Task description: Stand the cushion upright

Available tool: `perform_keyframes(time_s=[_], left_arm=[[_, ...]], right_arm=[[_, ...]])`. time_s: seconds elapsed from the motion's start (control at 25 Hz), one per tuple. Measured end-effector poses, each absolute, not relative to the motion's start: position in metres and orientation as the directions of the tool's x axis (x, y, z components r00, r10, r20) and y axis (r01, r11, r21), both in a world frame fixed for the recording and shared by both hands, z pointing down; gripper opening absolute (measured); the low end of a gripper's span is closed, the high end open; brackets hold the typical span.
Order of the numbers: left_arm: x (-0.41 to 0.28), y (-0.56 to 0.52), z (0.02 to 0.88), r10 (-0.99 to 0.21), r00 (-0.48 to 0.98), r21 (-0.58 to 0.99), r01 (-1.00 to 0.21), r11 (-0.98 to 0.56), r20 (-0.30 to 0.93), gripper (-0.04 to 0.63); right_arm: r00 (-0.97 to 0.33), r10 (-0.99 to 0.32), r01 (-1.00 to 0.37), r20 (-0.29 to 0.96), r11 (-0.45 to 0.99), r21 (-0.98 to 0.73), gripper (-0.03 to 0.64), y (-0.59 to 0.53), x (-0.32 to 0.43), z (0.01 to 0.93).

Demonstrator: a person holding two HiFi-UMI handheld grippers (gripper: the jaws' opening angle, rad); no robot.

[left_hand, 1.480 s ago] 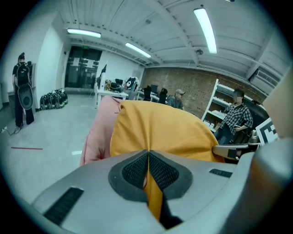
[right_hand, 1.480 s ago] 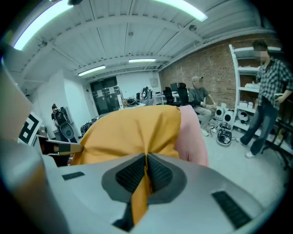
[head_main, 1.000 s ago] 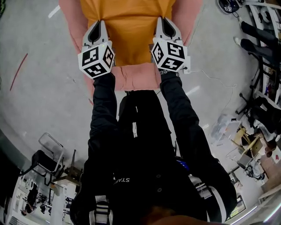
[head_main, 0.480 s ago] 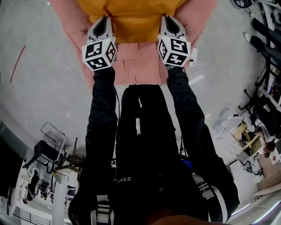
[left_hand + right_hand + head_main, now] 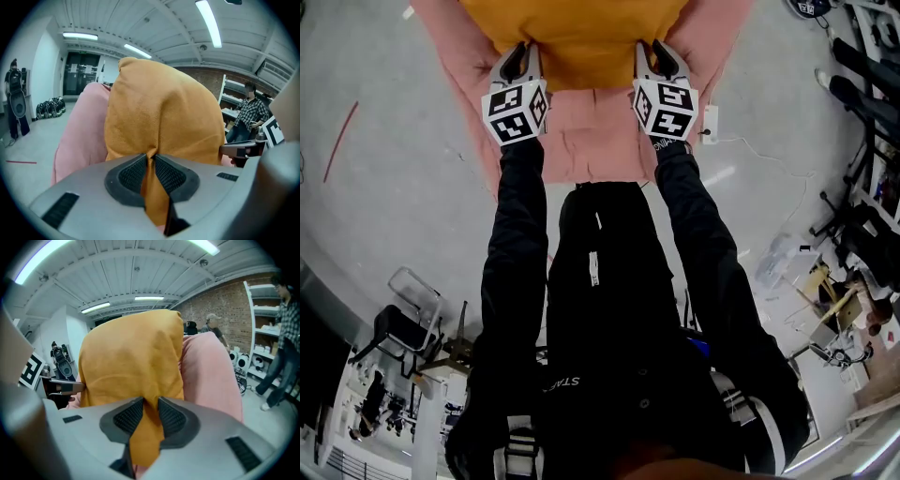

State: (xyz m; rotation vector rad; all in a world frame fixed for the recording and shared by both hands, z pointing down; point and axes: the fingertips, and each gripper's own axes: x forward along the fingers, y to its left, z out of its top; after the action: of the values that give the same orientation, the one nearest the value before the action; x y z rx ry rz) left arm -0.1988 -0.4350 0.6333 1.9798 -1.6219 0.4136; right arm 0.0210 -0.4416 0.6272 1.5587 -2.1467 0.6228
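Observation:
An orange cushion (image 5: 579, 36) stands on edge on a pink armchair (image 5: 591, 136), leaning against its back. My left gripper (image 5: 523, 49) is at the cushion's lower left corner and my right gripper (image 5: 651, 47) at its lower right corner. In the left gripper view a fold of the orange cushion (image 5: 164, 117) runs between the pads, which still touch it at the tips of the left gripper (image 5: 151, 158) while the jaws are opening. In the right gripper view the cushion (image 5: 131, 362) fills a wider gap in the right gripper (image 5: 151, 403), whose jaws are also opening.
The armchair's pink arm (image 5: 79, 133) rises left of the cushion, the other arm (image 5: 211, 371) to its right. A white box on a cable (image 5: 710, 122) lies on the floor by the chair. Shelves and a person (image 5: 248, 115) stand off to the right, a folding chair (image 5: 403, 323) behind me.
Both grippers sank with the cushion, so its lower edge now rests on the pink seat. More of the seat shows in front of the grippers.

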Motion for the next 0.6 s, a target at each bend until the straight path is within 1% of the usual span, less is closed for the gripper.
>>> perform_keyframes(time_s=[0.04,0.2,0.28,0.36,0.44,0.6], left_arm=[[-0.2,-0.431,0.626,-0.799,0.222,0.208,-0.97,-0.124,0.559,0.044],[-0.203,-0.402,0.575,-0.823,0.191,0.213,-0.973,-0.087,0.536,0.044],[-0.2,-0.377,0.543,-0.83,0.182,0.229,-0.971,-0.068,0.527,0.043],[-0.195,-0.367,0.508,-0.853,0.182,0.24,-0.968,-0.068,0.489,0.024],[-0.19,-0.362,0.47,-0.878,0.193,0.255,-0.963,-0.084,0.439,0.007],[-0.179,-0.334,0.391,-0.902,0.206,0.265,-0.958,-0.107,0.379,0.0]], right_arm=[[-0.285,-0.775,-0.957,0.564,0.265,-0.119,0.107,-0.437,0.024,0.618],[-0.298,-0.798,-0.953,0.524,0.275,-0.124,0.104,-0.409,0.03,0.558],[-0.312,-0.797,-0.949,0.518,0.291,-0.123,0.061,-0.385,0.029,0.524],[-0.321,-0.815,-0.946,0.483,0.299,-0.123,0.03,-0.376,0.025,0.489],[-0.331,-0.834,-0.943,0.441,0.308,-0.126,0.015,-0.372,0.016,0.452],[-0.355,-0.855,-0.935,0.378,0.326,-0.141,0.014,-0.344,-0.002,0.372]])
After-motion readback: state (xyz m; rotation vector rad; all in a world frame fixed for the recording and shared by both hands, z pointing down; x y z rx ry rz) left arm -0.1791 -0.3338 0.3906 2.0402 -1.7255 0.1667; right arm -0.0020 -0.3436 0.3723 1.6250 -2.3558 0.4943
